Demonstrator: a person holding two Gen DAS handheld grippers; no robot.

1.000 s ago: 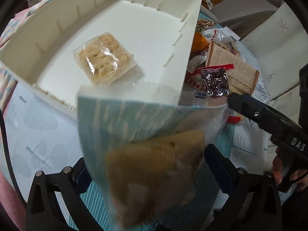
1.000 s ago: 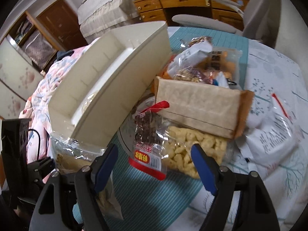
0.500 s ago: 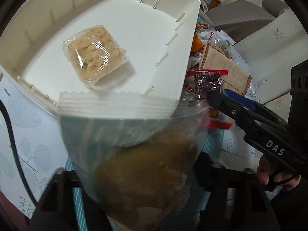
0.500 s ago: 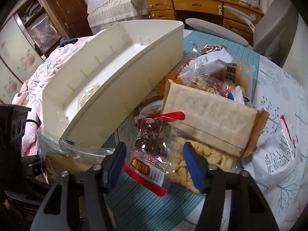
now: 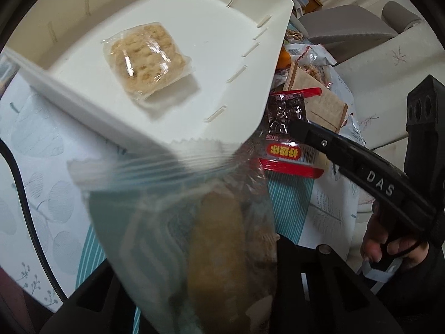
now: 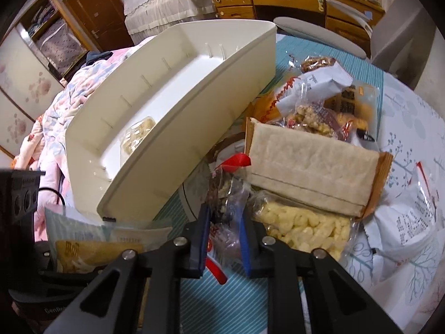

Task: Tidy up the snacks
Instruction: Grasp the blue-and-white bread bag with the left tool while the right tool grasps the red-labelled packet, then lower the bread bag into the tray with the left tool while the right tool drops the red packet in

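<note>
My left gripper (image 5: pixel 200 292) is shut on a clear teal-backed snack bag (image 5: pixel 194 222) with yellow pieces, held over the near corner of the white bin (image 5: pixel 236 41). One clear-wrapped crispy cake (image 5: pixel 147 61) lies in the bin. The left-held bag shows at lower left in the right wrist view (image 6: pixel 91 245). My right gripper (image 6: pixel 225 239) has closed on a small clear packet of dark snacks with a red label (image 6: pixel 226 200), which lies on the table beside the bin (image 6: pixel 194 105); the same packet shows in the left wrist view (image 5: pixel 289 128).
A pile of snacks lies right of the bin: a long brown-edged cracker pack (image 6: pixel 311 167), a bag of pale puffs (image 6: pixel 303 228), a white crinkled wrapper (image 6: pixel 408 222), and several more behind. A grey chair (image 6: pixel 319 36) stands beyond the table.
My right gripper moved forward and closed from wide open onto the dark snack packet. My left gripper carried the teal bag further up over the bin's corner.
</note>
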